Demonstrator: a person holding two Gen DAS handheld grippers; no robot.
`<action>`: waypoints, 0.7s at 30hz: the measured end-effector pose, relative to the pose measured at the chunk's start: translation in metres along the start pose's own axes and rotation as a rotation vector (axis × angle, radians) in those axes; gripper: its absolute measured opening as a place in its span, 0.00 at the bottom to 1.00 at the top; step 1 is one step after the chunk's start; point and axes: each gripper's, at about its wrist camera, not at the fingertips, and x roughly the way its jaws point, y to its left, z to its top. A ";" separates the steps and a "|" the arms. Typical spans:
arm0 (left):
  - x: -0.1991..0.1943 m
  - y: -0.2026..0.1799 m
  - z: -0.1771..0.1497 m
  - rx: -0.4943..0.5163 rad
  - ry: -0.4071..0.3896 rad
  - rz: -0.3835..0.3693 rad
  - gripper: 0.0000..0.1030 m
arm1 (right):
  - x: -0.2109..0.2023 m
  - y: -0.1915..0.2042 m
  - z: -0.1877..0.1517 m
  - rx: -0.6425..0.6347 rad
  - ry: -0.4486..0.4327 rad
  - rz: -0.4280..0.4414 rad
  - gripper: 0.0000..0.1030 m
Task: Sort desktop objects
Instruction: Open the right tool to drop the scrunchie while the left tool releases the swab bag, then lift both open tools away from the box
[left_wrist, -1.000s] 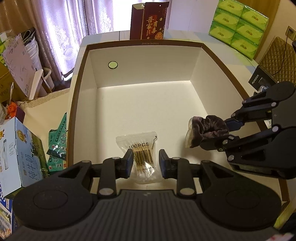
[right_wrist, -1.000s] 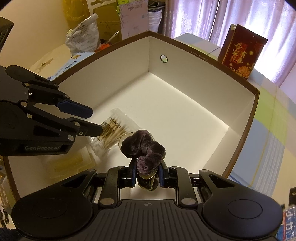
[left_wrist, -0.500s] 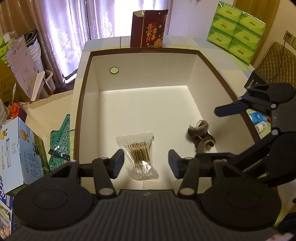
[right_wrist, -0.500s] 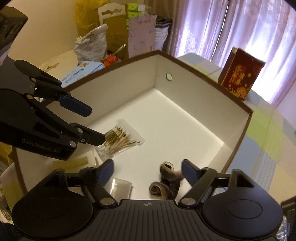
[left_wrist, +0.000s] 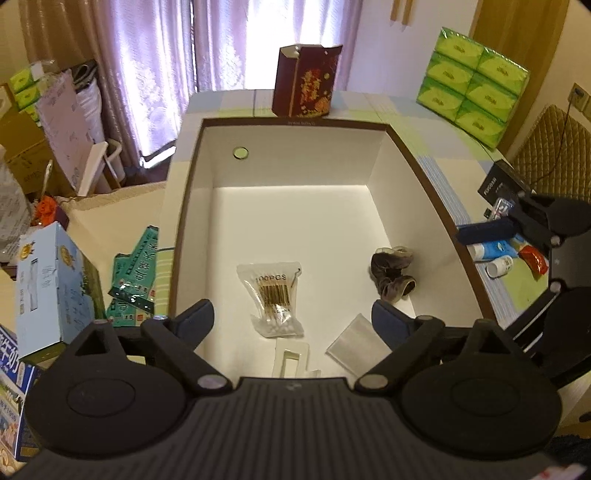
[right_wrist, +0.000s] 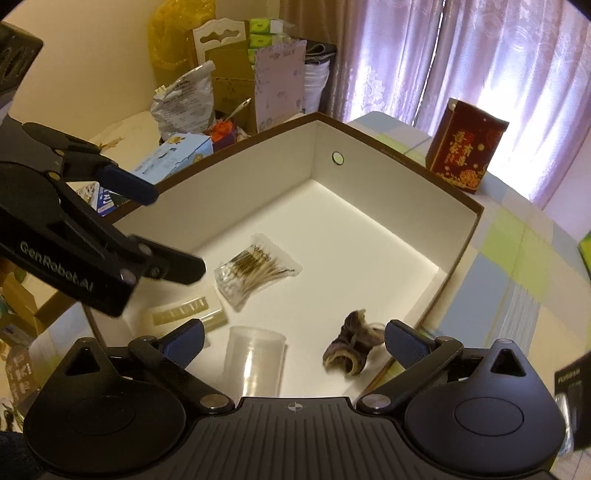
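A large box (left_wrist: 424, 173) with a brown rim and white inside fills both views. On its floor lie a clear bag of cotton swabs (left_wrist: 273, 295) (right_wrist: 255, 269), a dark purple scrunchie (left_wrist: 393, 273) (right_wrist: 351, 350), a clear plastic cup (left_wrist: 356, 347) (right_wrist: 255, 362) on its side and a flat cream piece (left_wrist: 291, 360) (right_wrist: 188, 314). My left gripper (left_wrist: 291, 319) (right_wrist: 159, 225) hovers open above the box's near end, holding nothing. My right gripper (right_wrist: 295, 339) (left_wrist: 509, 273) is open and empty at the box's right side, above the scrunchie.
A red carton (left_wrist: 304, 86) stands behind the box, with green tissue packs (left_wrist: 472, 92) at the back right. A blue tube (left_wrist: 495, 249), a white bottle (left_wrist: 498, 264), a red packet (left_wrist: 533, 258) and a black box (left_wrist: 498, 182) lie right of the box. Green packets (left_wrist: 135, 277) and a blue carton (left_wrist: 55, 284) lie left.
My right gripper opened and the scrunchie dropped onto the box floor. My left gripper opened wide around the swab bag. Both grippers have drawn back and up from the box.
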 end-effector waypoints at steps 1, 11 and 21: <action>-0.002 -0.001 0.000 -0.003 -0.003 0.006 0.88 | -0.002 0.000 -0.001 0.010 -0.001 0.005 0.98; -0.024 -0.012 -0.012 -0.003 -0.016 0.044 0.88 | -0.025 0.006 -0.013 0.053 -0.014 0.012 0.98; -0.043 -0.025 -0.026 -0.007 -0.027 0.075 0.88 | -0.042 0.017 -0.028 0.046 -0.024 0.029 0.98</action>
